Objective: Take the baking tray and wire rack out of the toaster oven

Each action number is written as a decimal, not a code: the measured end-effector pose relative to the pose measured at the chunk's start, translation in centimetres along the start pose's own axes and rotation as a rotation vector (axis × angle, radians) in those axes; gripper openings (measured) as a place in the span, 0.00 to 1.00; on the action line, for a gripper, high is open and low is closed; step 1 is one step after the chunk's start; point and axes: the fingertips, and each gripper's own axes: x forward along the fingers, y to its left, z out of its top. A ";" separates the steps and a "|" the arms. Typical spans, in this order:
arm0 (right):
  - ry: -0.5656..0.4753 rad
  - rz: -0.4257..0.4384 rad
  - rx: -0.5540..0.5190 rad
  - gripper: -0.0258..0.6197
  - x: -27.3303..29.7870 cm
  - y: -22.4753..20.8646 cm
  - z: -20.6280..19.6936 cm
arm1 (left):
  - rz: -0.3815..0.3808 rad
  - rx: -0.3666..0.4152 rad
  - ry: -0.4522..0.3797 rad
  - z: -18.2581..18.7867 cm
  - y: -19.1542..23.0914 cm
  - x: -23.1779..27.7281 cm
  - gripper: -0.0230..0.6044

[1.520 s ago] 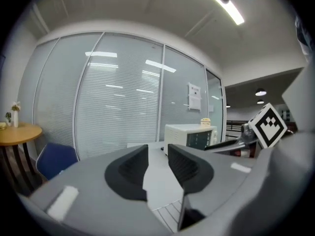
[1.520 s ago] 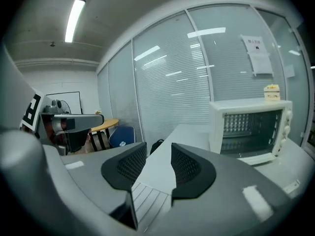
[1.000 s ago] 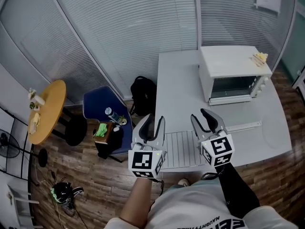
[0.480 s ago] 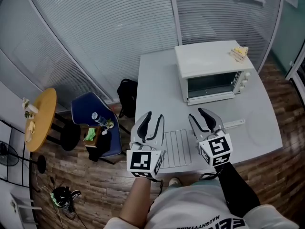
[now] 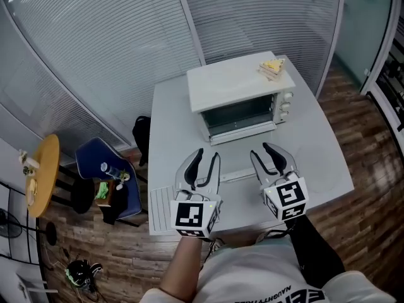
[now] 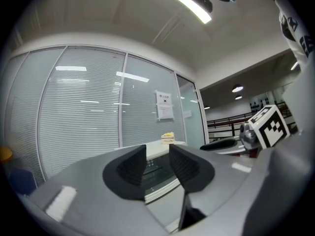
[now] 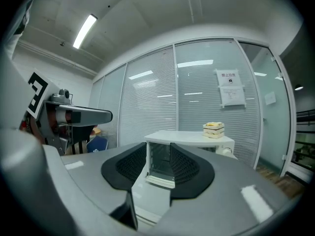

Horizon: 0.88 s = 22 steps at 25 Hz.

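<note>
**Both grippers wide and empty, short of the toaster oven**

From the head view: left gripper [image 5: 207, 157] and right gripper [image 5: 264, 151] side by side over the near half of a light grey rectangular table [image 5: 315, 163], both held level and pointing toward 12 o'clock. Jaws on each spread wide, with nothing between the pads except a far view of the oven. No contact with anything on the tabletop.

At 12 o'clock from the pair, well apart from the fingertips: a white box-shaped toaster oven [image 5: 233, 84], dark glass front turned toward the person, round control knobs [image 5: 285, 104] on its 3 o'clock side, door apparently shut. Contents behind the glass not made out. On the oven's top, toward 1 o'clock, a small yellow and white layered stack [image 5: 273, 67].

At 8 o'clock from the left gripper, at the table's near left corner: a white slatted rectangular wire rack [image 5: 161, 208], lying flat and outside the oven. Between the two grippers, flat on the tabletop, a narrow pale strip [image 5: 237, 175], its nature unclear.

Off the table toward 9 o'clock, on the brown wooden plank floor [image 5: 360, 207]: a black backpack [image 5: 141, 137] just beside the table's edge, then a blue chair [image 5: 95, 160] carrying a clear bottle [image 5: 107, 168] and something green, then a round yellow-orange side table [image 5: 41, 169] farthest out. From 10 to 1 o'clock behind it all, a glass partition [image 5: 113, 49] with closed white blinds.
</note>
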 end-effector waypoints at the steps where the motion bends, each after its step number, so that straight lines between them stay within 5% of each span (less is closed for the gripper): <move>1: 0.000 -0.015 0.000 0.25 -0.8 -1.1 -0.1 | -0.014 -0.001 -0.001 0.0 -1.2 0.6 0.28; 15: 0.022 -0.234 0.015 0.25 -11.4 -14.6 -2.4 | -0.241 -0.011 -0.018 0.6 -16.7 8.0 0.28; 22: 0.017 -0.256 0.003 0.25 -13.5 -16.7 -2.4 | -0.252 0.010 -0.037 1.4 -19.2 9.0 0.28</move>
